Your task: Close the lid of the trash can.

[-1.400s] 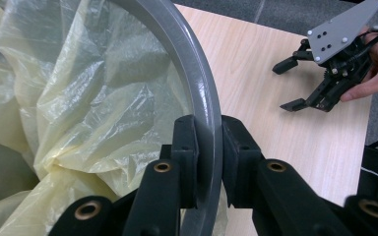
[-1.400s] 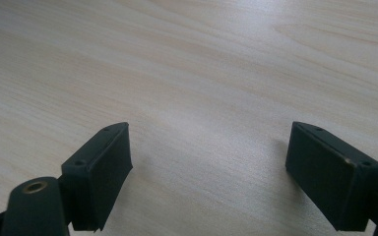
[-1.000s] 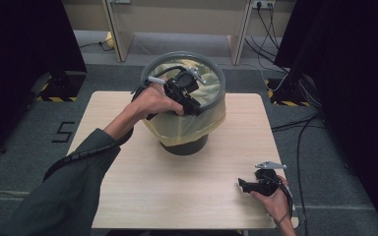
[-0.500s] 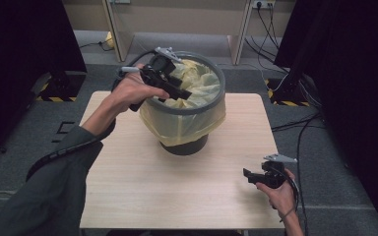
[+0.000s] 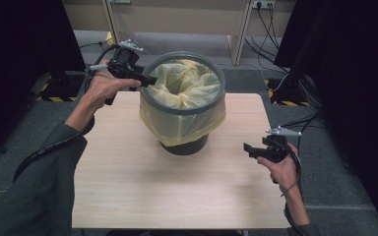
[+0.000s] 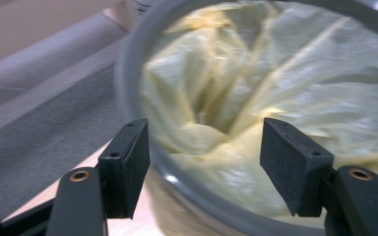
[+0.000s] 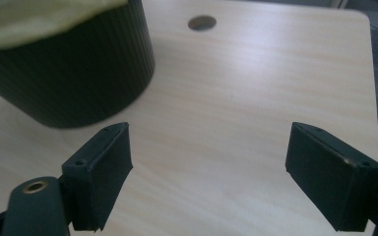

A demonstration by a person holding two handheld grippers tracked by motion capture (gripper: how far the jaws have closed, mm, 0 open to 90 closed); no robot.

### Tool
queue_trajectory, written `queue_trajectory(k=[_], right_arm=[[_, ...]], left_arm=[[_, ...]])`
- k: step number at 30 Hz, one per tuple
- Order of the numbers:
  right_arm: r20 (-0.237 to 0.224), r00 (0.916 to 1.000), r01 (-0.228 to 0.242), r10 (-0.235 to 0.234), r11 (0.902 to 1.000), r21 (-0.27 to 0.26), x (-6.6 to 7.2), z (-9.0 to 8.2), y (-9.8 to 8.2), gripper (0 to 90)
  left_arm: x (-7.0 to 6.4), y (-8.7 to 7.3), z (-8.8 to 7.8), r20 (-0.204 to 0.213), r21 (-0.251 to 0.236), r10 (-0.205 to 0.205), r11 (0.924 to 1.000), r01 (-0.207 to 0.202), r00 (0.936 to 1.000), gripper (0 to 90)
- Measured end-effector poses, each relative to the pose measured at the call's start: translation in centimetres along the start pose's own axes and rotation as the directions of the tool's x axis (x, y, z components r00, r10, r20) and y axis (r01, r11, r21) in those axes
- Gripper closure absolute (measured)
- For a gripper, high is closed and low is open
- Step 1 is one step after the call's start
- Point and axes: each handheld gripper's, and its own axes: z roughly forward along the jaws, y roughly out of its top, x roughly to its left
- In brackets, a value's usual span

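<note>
Bin: 1 dark round bin with ribbed sides; its grey rim sits at the top.
Liner: 1 pale yellow plastic bag lines the bin, crumpled and creased inside, its edge folded over the rim and hanging down the outside as a loose skirt.
Bin position: it stands upright on the far middle part of the worktop.
Left hand-held gripper: held at the bin's far left side, at rim height, its tips pointing at the rim and just beside it.
Left jaws: spread, and they have just been opening; in the left gripper view the rim and the yellow liner lie beyond the gap between the 2 pads, with nothing pinched.
Right hand-held gripper: held above the worktop's right side, well apart from the bin, tips pointing left toward the bin's base.
Right jaws: spread wide with nothing between them; the right gripper view looks past them at bare wood and at the bin's dark lower wall.
Hands: the left hand and the right hand each grasp 1 gripper body, with grey sleeves on the forearms.
Worktop: light wood grain, rounded corners, 1 round hole near its far right side.
Room: grey carpet floor, black curtains at both sides, black-and-yellow striped bases at the stands, cables on the floor at the far right, pale panels at the back.
</note>
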Motion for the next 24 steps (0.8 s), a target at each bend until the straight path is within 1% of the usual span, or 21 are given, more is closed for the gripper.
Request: queue_trajectory(k=[1, 2, 4, 6, 8, 10, 11, 12, 13, 14, 16, 17, 20, 22, 24], right_arm=[[-0.008, 1.0, 0.002, -0.002, 1.0, 0.001, 0.1, 0.2, 1.1, 17.8], [-0.015, 0.9999, 0.003, -0.003, 1.0, -0.002, 0.2, 0.3, 1.9, 17.9], [-0.024, 0.9997, 0.009, -0.009, 0.9999, -0.008, 0.5, 0.5, 3.4, 18.0], [-0.029, 0.9994, 0.019, -0.019, 0.9996, -0.023, 0.7, 0.6, 5.1, 18.4], [-0.037, 0.9991, 0.021, -0.022, 0.9991, -0.037, 0.9, 0.6, 6.7, 18.4], [-0.045, 0.9988, 0.014, -0.016, 0.9983, -0.056, 1.0, 0.4, 8.5, 19.4], [-0.044, 0.9988, 0.016, -0.018, 0.998, -0.062, 1.0, 0.4, 9.0, 19.7], [-0.041, 0.999, 0.014, -0.017, 0.9976, -0.068, 1.0, 0.2, 9.7, 19.7], [-0.043, 0.9989, 0.013, -0.016, 0.9969, -0.077, 1.1, 0.1, 10.4, 19.9], [-0.047, 0.9987, 0.014, -0.018, 0.9964, -0.084, 1.1, 0.1, 11.1, 20.0], [-0.052, 0.9985, 0.013, -0.018, 0.9952, -0.097, 1.3, -0.1, 12.4, 20.1], [-0.054, 0.9983, 0.015, -0.021, 0.9941, -0.108, 1.4, -0.2, 13.2, 20.2], [-0.058, 0.998, 0.019, -0.026, 0.9918, -0.127, 1.9, -0.4, 15.1, 20.3], [-0.061, 0.9975, 0.027, -0.036, 0.9904, -0.136, 2.3, -0.4, 16.0, 20.4], [-0.066, 0.997, 0.03, -0.04, 0.9889, -0.146, 2.8, -0.3, 17.0, 20.6]], left_arm=[[0.2, 0.0, 0.1, -0.01, -0.005, -0.006, 1.0, 0.006, 0.9999, 35.2], [0.4, 0.0, 0.3, -0.013, -0.014, -0.023, 0.9996, 0.023, 0.9996, 35.3], [0.7, 0.1, 0.5, -0.029, -0.025, -0.033, 0.9992, 0.032, 0.999, 35.8], [0.9, 0.1, 0.9, -0.048, -0.034, -0.048, 0.9984, 0.046, 0.9977, 35.7], [1.3, 0.1, 1.3, -0.073, -0.042, -0.07, 0.9968, 0.068, 0.9949, 36.1], [1.6, 0.1, 1.6, -0.073, -0.055, -0.093, 0.9945, 0.089, 0.993, 38.5], [1.7, 0.0, 1.7, -0.069, -0.061, -0.11, 0.9926, 0.105, 0.9916, 39.4], [1.9, 0.0, 1.9, -0.072, -0.065, -0.117, 0.9916, 0.112, 0.9905, 41.1], [2.1, 0.0, 2.1, -0.085, -0.067, -0.12, 0.9911, 0.115, 0.989, 42.2], [2.3, -0.1, 2.2, -0.092, -0.073, -0.135, 0.989, 0.129, 0.9866, 42.5], [2.5, -0.2, 2.6, -0.082, -0.066, -0.157, 0.9862, 0.152, 0.9843, 42.5], [2.6, -0.2, 2.7, -0.085, -0.059, -0.158, 0.9864, 0.153, 0.9838, 42.5], [2.7, -0.6, 3.1, -0.079, -0.045, -0.168, 0.9852, 0.165, 0.9825, 42.5], [2.8, -0.8, 3.3, -0.081, -0.042, -0.17, 0.9851, 0.167, 0.9822, 42.4], [2.9, -1.1, 3.5, -0.082, -0.037, -0.182, 0.9831, 0.179, 0.9799, 42.5]])
